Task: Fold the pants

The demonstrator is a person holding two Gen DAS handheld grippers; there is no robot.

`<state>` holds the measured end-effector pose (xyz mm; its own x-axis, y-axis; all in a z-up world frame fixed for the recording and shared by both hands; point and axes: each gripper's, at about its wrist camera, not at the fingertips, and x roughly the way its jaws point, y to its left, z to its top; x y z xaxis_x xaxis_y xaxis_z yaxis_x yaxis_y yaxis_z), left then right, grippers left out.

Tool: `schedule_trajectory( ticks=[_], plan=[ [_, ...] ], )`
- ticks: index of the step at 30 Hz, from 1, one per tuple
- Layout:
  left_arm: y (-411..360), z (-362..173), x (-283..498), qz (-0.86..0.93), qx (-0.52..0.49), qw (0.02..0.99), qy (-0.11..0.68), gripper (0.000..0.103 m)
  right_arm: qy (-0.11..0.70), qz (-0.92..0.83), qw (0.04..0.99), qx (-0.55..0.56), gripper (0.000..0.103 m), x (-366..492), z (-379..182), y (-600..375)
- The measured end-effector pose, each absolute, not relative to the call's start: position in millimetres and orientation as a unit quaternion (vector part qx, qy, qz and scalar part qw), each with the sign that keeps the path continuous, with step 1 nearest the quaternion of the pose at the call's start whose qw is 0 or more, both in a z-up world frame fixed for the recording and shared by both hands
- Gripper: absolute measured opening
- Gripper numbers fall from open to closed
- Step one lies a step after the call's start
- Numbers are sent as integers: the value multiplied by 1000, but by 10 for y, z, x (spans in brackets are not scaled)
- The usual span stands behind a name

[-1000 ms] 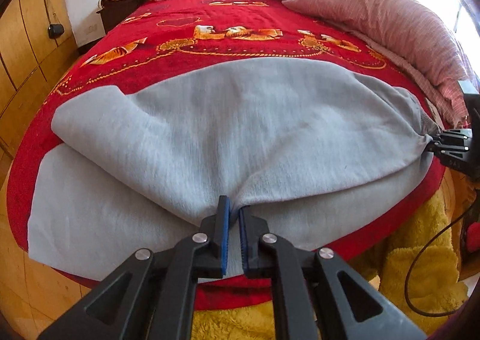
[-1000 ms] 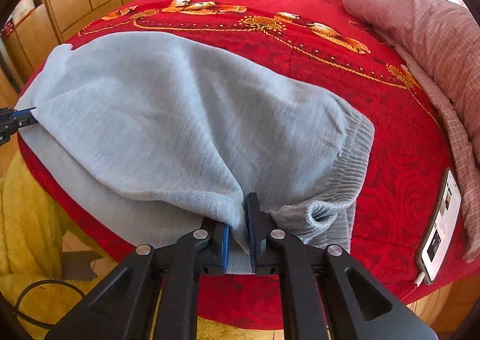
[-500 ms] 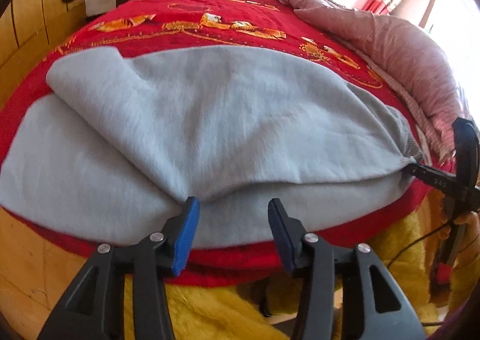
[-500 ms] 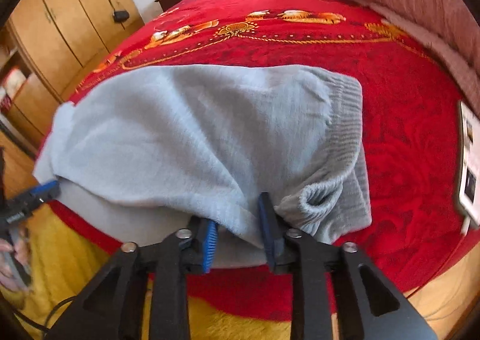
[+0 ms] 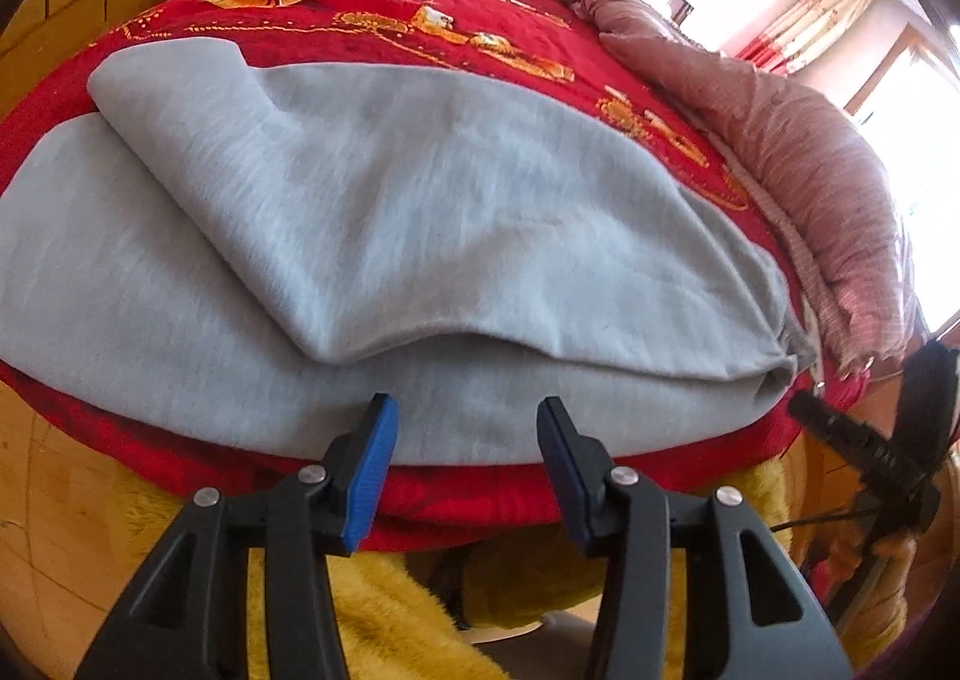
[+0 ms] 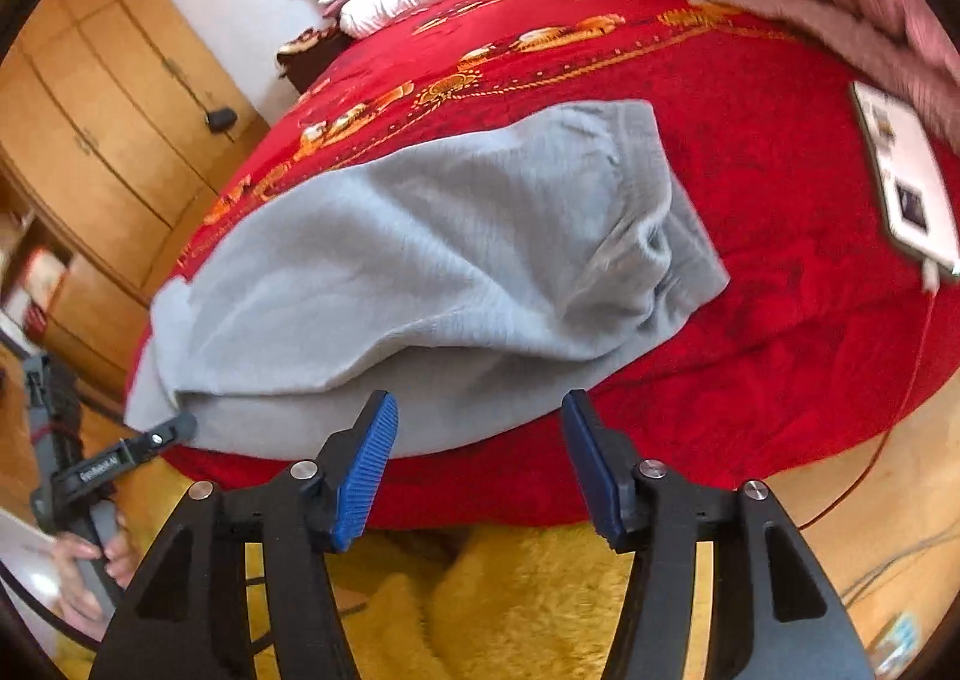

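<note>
Along the near edge of the red patterned bedspread (image 5: 456, 500): folded grey fleece pants (image 5: 420, 212), released. Left gripper (image 5: 465, 464) spread wide, empty; right gripper (image 6: 477, 461) opening, empty, both angled downward just short of the hem.

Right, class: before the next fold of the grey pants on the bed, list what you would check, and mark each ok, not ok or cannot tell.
1. Left gripper free of cloth: ok, jaws apart, nothing between them.
2. Right gripper free of cloth: ok, jaws opening, nothing between them.
3. Grey pants folded over lengthwise: ok, one layer lies on the other.
4. Edges aligned: not ok, the lower layer sticks out along the near side.
5. Waistband flat: not ok, bunched.
6. Phone clear of pants: ok, apart on the red bedspread.
</note>
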<state>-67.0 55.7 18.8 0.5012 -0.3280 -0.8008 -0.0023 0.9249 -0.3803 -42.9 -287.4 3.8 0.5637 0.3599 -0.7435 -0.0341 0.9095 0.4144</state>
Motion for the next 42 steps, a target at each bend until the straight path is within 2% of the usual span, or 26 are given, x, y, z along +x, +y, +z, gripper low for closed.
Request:
schedule_trajectory(
  ticks=[12,21,26,27,29,31,32,35,42],
  plan=[
    [571,241,-453,-86,-237,840,480,51,448,93,841,287,59,-232,-262,-2932],
    [606,188,-232,-58,-258,842,470,51,400,61,844,353,59,-328,-89,-3258],
    [596,183,-183,-50,-254,846,467,50,400,47,836,372,58,-237,-92,-3384],
    [590,182,-179,-46,-249,847,466,47,400,44,838,368,55,-216,-83,-3385],
    [595,182,-185,-34,-239,851,466,18,401,41,841,361,38,-178,-69,-3391],
    [620,179,-207,-37,-242,850,466,11,407,41,837,363,35,-129,-60,-3418],
    [632,187,-223,-39,-247,850,464,7,407,44,836,365,26,-126,-59,-3435],
    [631,284,-309,-44,-238,859,451,4,402,46,842,356,16,-109,9,-3493],
    [611,502,-579,-51,-203,873,440,3,368,50,866,334,12,-256,283,-3622]
  ],
)
